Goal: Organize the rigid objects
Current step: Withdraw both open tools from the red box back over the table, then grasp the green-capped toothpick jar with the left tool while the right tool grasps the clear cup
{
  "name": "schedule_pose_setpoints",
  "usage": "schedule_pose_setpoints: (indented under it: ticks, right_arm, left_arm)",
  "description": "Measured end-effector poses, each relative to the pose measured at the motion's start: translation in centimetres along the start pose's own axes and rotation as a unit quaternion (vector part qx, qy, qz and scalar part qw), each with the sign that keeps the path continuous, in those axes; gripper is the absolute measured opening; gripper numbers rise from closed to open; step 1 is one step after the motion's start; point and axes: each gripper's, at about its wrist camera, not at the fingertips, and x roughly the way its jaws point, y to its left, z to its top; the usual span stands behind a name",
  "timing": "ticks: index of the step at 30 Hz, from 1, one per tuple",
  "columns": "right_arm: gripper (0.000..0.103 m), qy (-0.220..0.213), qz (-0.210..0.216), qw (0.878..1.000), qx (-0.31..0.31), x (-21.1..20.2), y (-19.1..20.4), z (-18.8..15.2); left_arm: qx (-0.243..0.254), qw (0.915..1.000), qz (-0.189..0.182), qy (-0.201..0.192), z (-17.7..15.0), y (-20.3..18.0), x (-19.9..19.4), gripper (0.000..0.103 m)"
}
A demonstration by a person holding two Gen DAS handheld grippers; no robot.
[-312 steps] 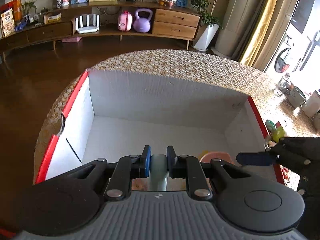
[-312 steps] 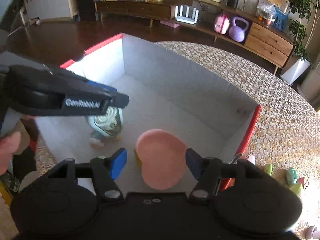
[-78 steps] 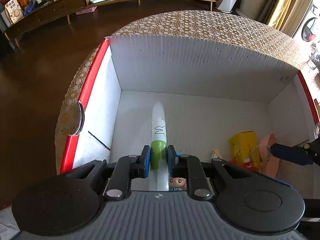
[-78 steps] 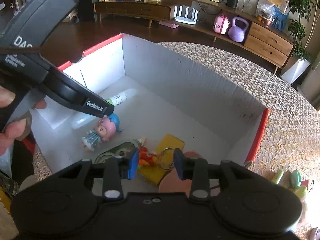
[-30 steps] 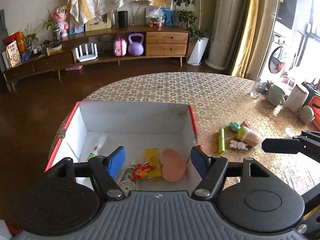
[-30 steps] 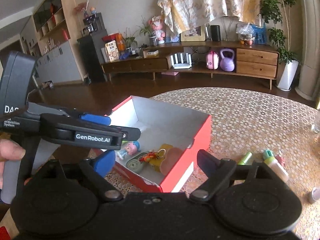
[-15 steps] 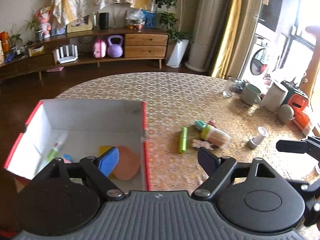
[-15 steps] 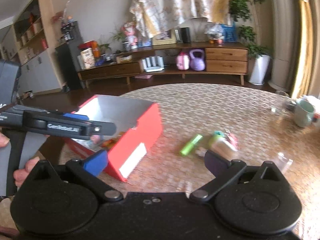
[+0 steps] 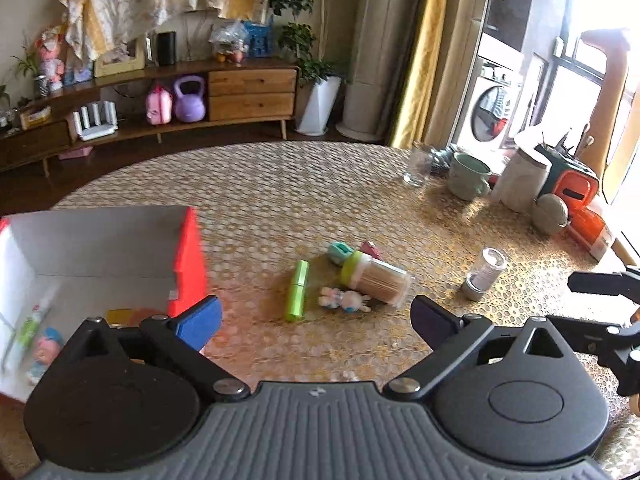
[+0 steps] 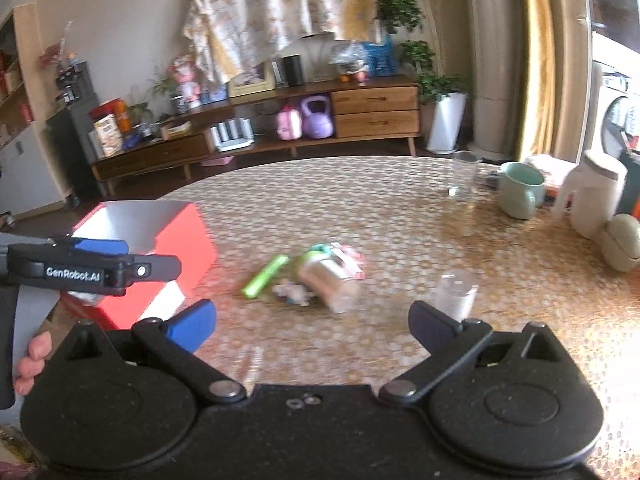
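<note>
A red box point(image 9: 188, 256) with a white inside stands at the table's left; it also shows in the right wrist view point(image 10: 176, 240). In it lie a tube point(image 9: 30, 326) and a small doll point(image 9: 46, 346). On the table lie a green tube point(image 9: 297, 290), a toothpick jar point(image 9: 376, 278), a small bunny figure point(image 9: 344, 299), a teal item point(image 9: 339, 249) and a small clear bottle point(image 9: 484, 274). My left gripper point(image 9: 316, 318) is open and empty above the table, near the green tube. My right gripper point(image 10: 312, 322) is open and empty, facing the same pile point(image 10: 316, 272).
At the table's far right stand a glass point(image 9: 416, 168), a green mug point(image 9: 468, 176), a white jug point(image 9: 520, 184) and an orange appliance point(image 9: 576, 192). A wooden sideboard point(image 9: 248, 92) runs along the back wall.
Both grippers have swung right, away from the box, toward the loose items in the middle of the table. Both stay open and empty.
</note>
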Motion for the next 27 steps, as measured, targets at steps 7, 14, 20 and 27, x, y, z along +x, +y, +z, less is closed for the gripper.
schedule_pose_setpoints:
  ticks: [7, 14, 20, 27]
  right_arm:
    - [0.101, 0.006, -0.046, 0.999, 0.013, 2.6, -4.3, 0.0]
    - [0.097, 0.025, -0.067, 0.997, 0.023, 6.2, -7.5, -0.3]
    - [0.089, 0.049, -0.077, 0.996, 0.02, 9.2, -8.7, -0.5]
    - [0.079, 0.065, -0.082, 0.995, 0.009, 11.6, -9.0, -0.5]
  left_arm:
    - [0.025, 0.9993, -0.024, 0.015, 0.2, -2.7, 5.0, 0.101]
    - [0.032, 0.9983, -0.036, 0.032, -0.1, -4.2, 10.3, 0.101]
    - [0.048, 0.9976, -0.031, 0.04, -0.2, -4.8, 14.0, 0.101]
    - [0.075, 0.9955, -0.031, 0.049, -0.2, -5.2, 17.4, 0.101]
